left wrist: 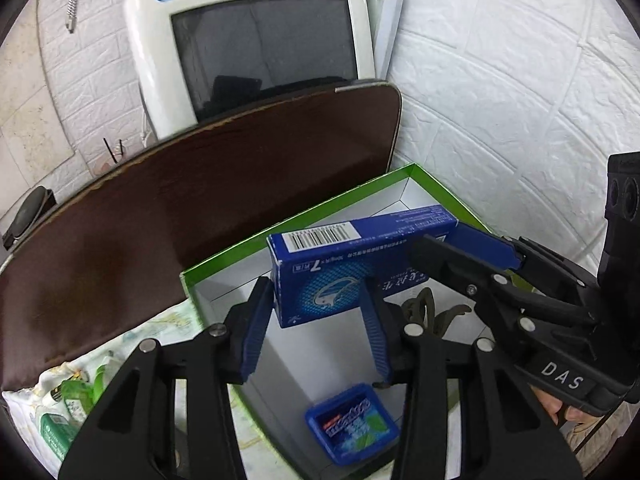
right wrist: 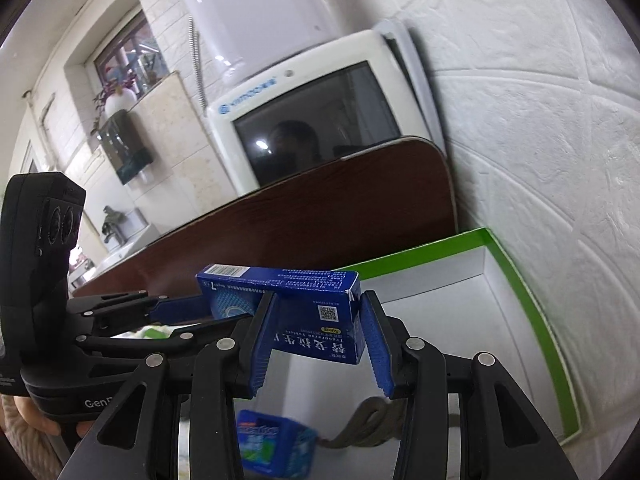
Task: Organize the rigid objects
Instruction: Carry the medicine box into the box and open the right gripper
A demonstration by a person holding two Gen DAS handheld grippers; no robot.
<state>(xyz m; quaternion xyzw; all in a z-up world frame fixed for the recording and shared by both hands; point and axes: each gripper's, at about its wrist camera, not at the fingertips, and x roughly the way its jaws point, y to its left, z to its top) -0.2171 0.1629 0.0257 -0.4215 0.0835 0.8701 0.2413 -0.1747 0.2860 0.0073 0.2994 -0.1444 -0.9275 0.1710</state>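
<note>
A long blue medicine box (left wrist: 344,264) hangs in the air above an open white box with a green rim (left wrist: 280,220). My left gripper (left wrist: 316,320) is shut on its barcode end. My right gripper (right wrist: 320,332) is shut on its other end (right wrist: 320,312), and it also shows in the left wrist view (left wrist: 472,256). The left gripper shows in the right wrist view (right wrist: 192,312). Inside the green-rimmed box (right wrist: 532,320) lie a small blue mint tin (left wrist: 352,424) (right wrist: 272,444) and a dark olive strap (left wrist: 436,308) (right wrist: 368,424).
A brown board (left wrist: 200,216) leans behind the box, with a white monitor (left wrist: 248,44) behind it. A white brick-pattern wall (left wrist: 520,100) stands to the right. Green packets (left wrist: 60,412) lie on a patterned cloth at the left.
</note>
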